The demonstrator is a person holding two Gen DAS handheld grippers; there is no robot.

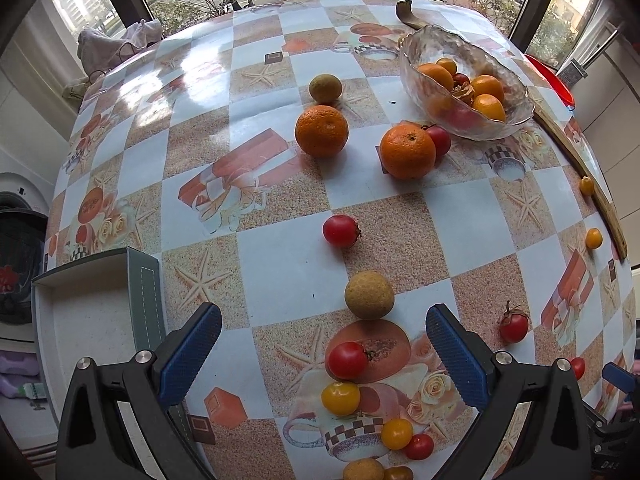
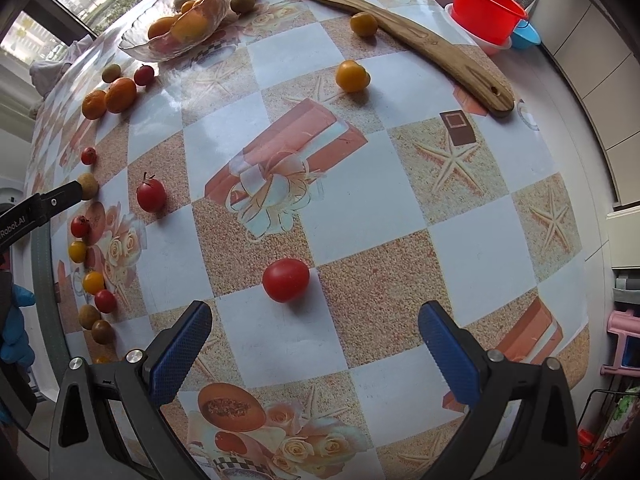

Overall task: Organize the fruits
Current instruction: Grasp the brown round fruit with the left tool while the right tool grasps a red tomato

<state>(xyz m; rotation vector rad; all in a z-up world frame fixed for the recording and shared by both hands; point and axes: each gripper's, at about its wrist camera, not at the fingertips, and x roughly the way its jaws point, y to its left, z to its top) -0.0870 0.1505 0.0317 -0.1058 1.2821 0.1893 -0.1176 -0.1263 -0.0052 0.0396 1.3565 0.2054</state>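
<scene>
Glass bowl (image 1: 460,80): holds oranges, tabletop's (image 1: 280,260) 1 o'clock.
Left tool (image 1: 324,344): wide open, tan fruit (image 1: 369,295) just ahead, ungripped.
Right tool (image 2: 316,336): wide open, red tomato (image 2: 285,280) at 12 o'clock.

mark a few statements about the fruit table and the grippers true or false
1. The glass bowl already holds oranges. True.
2. The right gripper is shut on a red tomato. False: it is open, and the red tomato lies on the table ahead of its fingers.
3. The left gripper is open and holds nothing. True.
4. Two big oranges lie inside the red tub. False: both, one being the nearer orange, lie on the table beside the glass bowl.
</scene>
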